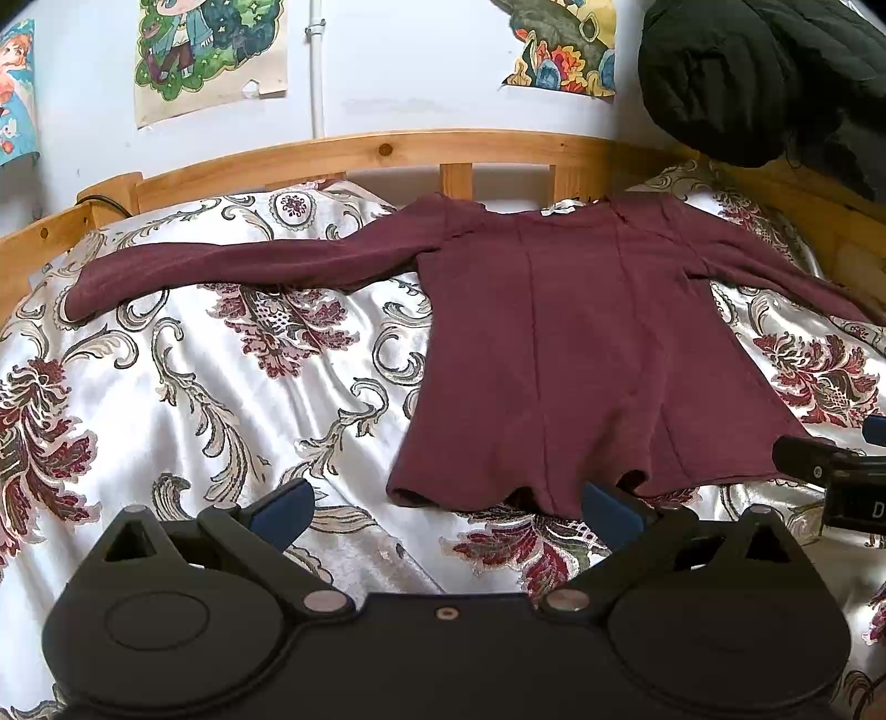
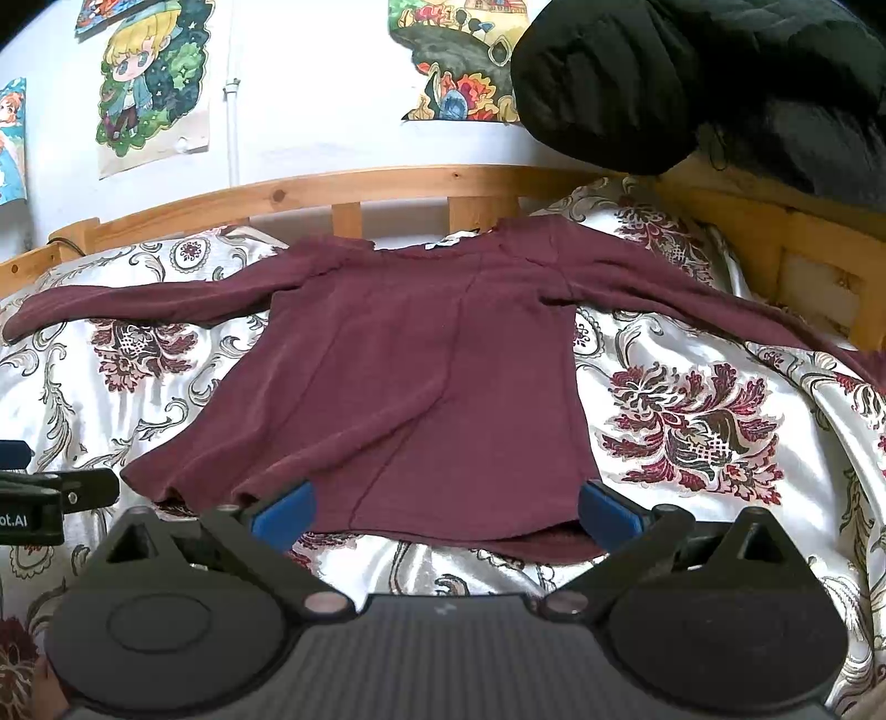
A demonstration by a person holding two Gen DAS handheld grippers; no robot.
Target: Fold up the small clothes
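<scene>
Maroon long-sleeved top (image 1: 554,343) spread flat toward the bedspread's (image 1: 221,399) far right, left gripper (image 1: 446,512) wide open at its hem, wooden headboard (image 1: 382,152) beyond

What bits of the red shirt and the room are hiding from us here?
- Maroon shirt: its right cuff runs off the edge in both views.
- Shirt's hem: in the right wrist view the right tool covers part; whether it touches cannot be told.
- White neck label: too small to read.
- Wall posters: cut off at the top.
- Black padded bundle: cropped, so what it is stays unclear.
- Left tool: open.
</scene>
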